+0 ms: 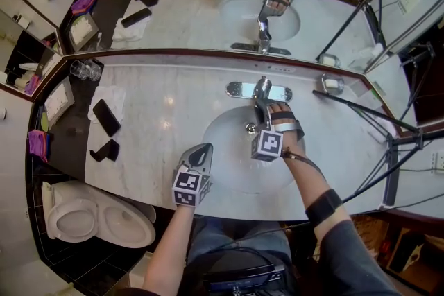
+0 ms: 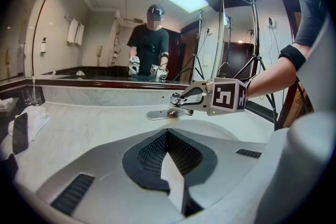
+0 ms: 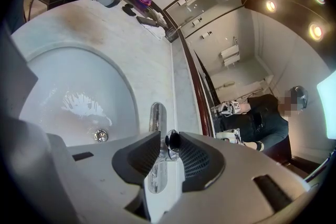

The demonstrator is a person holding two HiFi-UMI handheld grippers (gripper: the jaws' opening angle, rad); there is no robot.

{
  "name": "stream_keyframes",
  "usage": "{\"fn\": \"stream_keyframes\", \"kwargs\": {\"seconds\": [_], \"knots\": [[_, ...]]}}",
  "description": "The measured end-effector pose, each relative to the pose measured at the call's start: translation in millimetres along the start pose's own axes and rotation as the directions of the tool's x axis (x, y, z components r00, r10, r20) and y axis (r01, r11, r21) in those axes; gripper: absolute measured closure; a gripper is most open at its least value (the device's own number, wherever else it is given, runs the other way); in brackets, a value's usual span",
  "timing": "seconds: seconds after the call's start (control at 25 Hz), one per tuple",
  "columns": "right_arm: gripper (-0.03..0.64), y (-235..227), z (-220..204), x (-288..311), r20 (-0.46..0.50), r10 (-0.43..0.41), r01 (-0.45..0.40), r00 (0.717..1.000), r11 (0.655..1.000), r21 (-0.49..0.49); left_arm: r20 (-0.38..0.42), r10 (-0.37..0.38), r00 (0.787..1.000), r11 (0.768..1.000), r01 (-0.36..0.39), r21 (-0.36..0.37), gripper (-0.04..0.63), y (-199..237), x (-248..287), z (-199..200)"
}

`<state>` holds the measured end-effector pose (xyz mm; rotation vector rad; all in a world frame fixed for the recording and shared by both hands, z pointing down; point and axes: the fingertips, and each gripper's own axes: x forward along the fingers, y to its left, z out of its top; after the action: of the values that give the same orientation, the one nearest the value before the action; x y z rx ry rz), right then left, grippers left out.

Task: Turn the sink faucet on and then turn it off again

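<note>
Marble counter [image 1: 159, 100] bears the faucet [image 1: 262, 89]. Its lever [image 3: 171, 140] points out over the basin [image 1: 222, 142], pinched between the right gripper's [image 1: 266, 114] fingers. The left gripper's [image 2: 167, 135] fingers are pressed together, empty, with the faucet well ahead of them.

No word, brand or number can be read anywhere. The marker cube [image 1: 267, 145] on the right gripper [image 1: 262, 107] and the marker cube [image 1: 189, 188] on the left gripper [image 1: 202, 150] carry only black-and-white square patterns, not letters.
</note>
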<state>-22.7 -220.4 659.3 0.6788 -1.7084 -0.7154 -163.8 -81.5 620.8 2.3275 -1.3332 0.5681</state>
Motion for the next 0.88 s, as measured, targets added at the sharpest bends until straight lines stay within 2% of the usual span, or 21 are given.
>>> {"fn": "stream_keyframes", "kwargs": {"seconds": [0.36,0.56,0.68,0.88], "knots": [[0.5,6,0,-23,-0.028,0.015,-0.014,0.999,0.999,0.048,0.013,0.013,1.0,1.0,-0.014,0.024,0.595,-1,-26,11],[0.499,19,-6,-65,-0.02,0.036,-0.033,0.999,0.987,0.159,0.026,0.008,1.0,0.999,-0.009,0.034,0.595,-7,-40,23],[0.502,21,-11,-93,-0.017,0.027,-0.022,0.999,0.968,0.25,0.037,0.013,0.999,0.999,-0.015,0.038,0.595,-8,-47,27],[0.553,11,-28,-144,-0.019,-0.015,0.022,1.0,0.906,0.424,0.056,-0.002,0.998,0.999,-0.001,0.044,0.595,-17,-56,36]]}}
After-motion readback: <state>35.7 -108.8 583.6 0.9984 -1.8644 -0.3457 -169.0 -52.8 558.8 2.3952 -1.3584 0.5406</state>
